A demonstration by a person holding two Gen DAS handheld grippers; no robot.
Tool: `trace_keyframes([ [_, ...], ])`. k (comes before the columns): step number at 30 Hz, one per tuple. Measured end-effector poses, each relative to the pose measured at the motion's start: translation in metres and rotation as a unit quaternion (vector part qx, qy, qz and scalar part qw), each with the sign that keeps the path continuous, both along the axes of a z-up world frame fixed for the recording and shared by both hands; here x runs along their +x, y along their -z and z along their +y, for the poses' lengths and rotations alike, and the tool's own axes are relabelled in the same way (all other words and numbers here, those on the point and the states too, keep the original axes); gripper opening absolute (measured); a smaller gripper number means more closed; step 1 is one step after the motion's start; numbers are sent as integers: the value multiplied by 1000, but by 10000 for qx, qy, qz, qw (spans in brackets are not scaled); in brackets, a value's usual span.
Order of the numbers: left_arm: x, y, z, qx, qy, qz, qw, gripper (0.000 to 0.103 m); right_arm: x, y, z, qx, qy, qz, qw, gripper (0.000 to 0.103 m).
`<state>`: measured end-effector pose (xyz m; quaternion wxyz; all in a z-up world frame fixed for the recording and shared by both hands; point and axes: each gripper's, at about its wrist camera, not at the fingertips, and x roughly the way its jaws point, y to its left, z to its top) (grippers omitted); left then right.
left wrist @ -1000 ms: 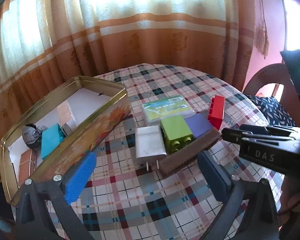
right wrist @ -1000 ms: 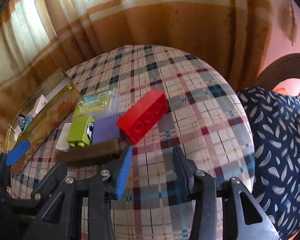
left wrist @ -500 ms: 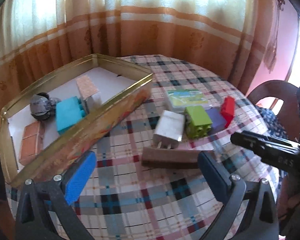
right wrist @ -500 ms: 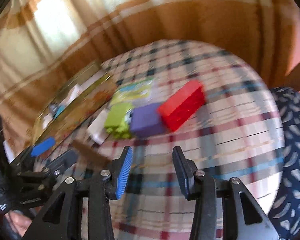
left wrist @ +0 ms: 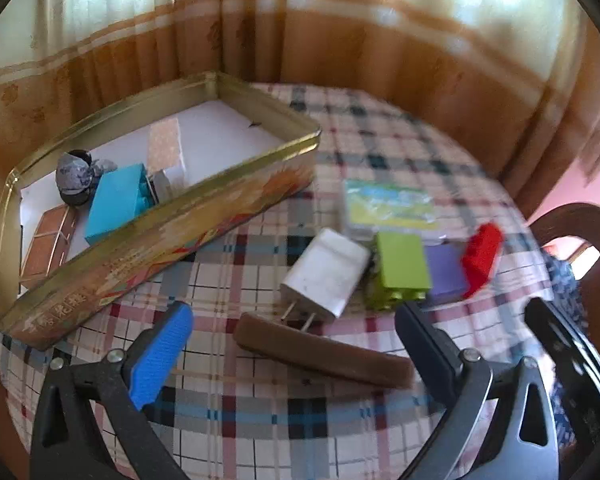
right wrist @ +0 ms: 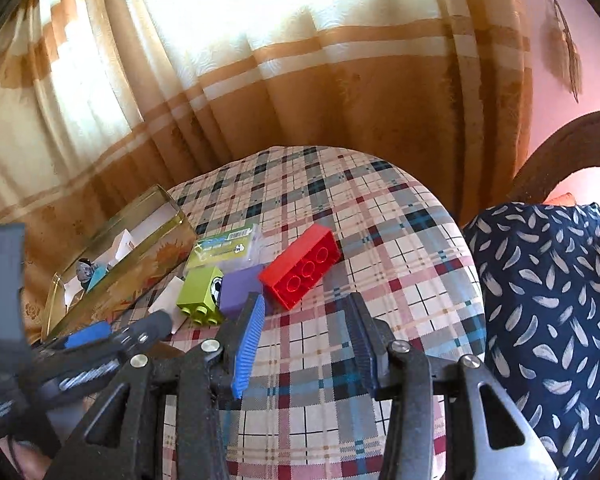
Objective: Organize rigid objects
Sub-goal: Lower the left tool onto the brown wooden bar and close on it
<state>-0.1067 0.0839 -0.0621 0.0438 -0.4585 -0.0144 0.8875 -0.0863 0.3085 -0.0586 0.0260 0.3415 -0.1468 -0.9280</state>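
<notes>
A gold tin (left wrist: 148, 240) on the plaid table holds a teal brick (left wrist: 118, 200), a grey toy and flat tiles. Beside it lie a white charger (left wrist: 326, 274), a green brick (left wrist: 402, 268), a purple block (left wrist: 446, 274), a red brick (left wrist: 482, 256), a green-labelled case (left wrist: 392, 208) and a brown bar (left wrist: 324, 350). My left gripper (left wrist: 296, 344) is open, its fingers either side of the brown bar. My right gripper (right wrist: 306, 336) is open and empty, just short of the red brick (right wrist: 300, 272), with the purple block (right wrist: 240, 290) and green brick (right wrist: 200, 294) to its left.
Orange and cream curtains hang behind the round table (right wrist: 340, 208). A wooden chair with a dark blue patterned cushion (right wrist: 552, 300) stands at the table's right edge. The left gripper's body (right wrist: 92, 356) shows in the right wrist view at lower left.
The left gripper has swung left and closer, so the brown bar now lies between its fingers. The right gripper has steadied, facing the red brick. Both stay open.
</notes>
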Motion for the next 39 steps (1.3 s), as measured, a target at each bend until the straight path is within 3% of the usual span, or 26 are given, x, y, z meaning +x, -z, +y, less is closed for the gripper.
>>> trace_keyframes([
  [6,8,14,-17,-266,323,-319,9986,102,3,4,0,-7,-45,-26,10000,45],
  [14,11,12,-57,-97,281,-309,9991,100,1,8,-2,-89,2,-65,9999,45],
  [18,16,11,-48,-190,499,-64,9986,80,3,6,-2,-31,57,-48,10000,45],
  [20,19,9,-42,-192,739,38,9971,57,4,5,0,-53,97,-53,9999,45],
  [24,21,6,-40,-85,1019,103,9947,30,5,4,4,-99,179,-40,9998,45],
  [25,21,5,-44,-2,1041,96,9945,19,5,3,4,-95,189,-34,9998,45],
  [26,20,5,-48,202,1077,61,9940,15,6,3,4,-78,201,-24,9998,45],
  [30,20,3,-65,816,1041,6,9912,14,6,1,3,-62,191,-10,9998,45],
  [36,24,-17,-72,907,1037,475,9893,14,6,0,1,-81,177,7,9998,45],
  [39,28,-27,-75,673,1003,699,9902,14,5,-2,-5,-126,33,34,9999,45],
])
